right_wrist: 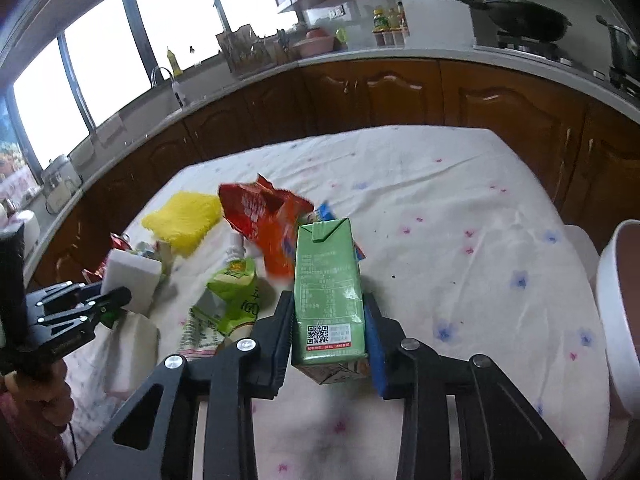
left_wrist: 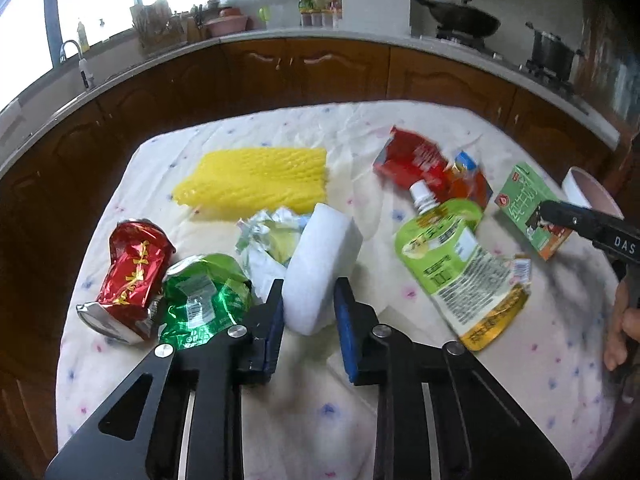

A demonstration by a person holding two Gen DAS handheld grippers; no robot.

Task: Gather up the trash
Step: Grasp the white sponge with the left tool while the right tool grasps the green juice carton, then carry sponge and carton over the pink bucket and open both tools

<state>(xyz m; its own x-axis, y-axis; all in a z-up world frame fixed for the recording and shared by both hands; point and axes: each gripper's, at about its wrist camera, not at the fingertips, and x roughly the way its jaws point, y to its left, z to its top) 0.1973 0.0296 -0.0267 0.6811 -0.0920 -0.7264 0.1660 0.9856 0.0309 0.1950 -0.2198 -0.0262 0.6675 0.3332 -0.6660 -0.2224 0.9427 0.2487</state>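
A kitchen with brown cabinets rings a surface (left_wrist: 280, 420) under a flowered white cloth, littered with trash. At the left lie a crushed red can (left_wrist: 134, 274) and a green wrapper (left_wrist: 200, 300). Next, the left claw (left_wrist: 308, 300) is clamped on a white foam block (left_wrist: 320, 264), pads against both its sides. Beside that lies a green spout pouch (left_wrist: 452, 256). Rightmost, the right claw (right_wrist: 328, 316) grips a green milk carton (right_wrist: 326, 280), near a pink bin (right_wrist: 620, 320).

The bench cloth (right_wrist: 460, 208) is white, dotted with small blue and pink flowers. On it lie a yellow ribbed foam sheet (left_wrist: 256, 176), a crumpled red-and-gold wrapper (left_wrist: 134, 268), a shiny green wrapper (left_wrist: 200, 300) and a white block (left_wrist: 320, 268). The carton (right_wrist: 328, 292) is pale green with a black-and-white QR code, and the spouted pouch (left_wrist: 452, 256) is lime green with a yellow bottom.
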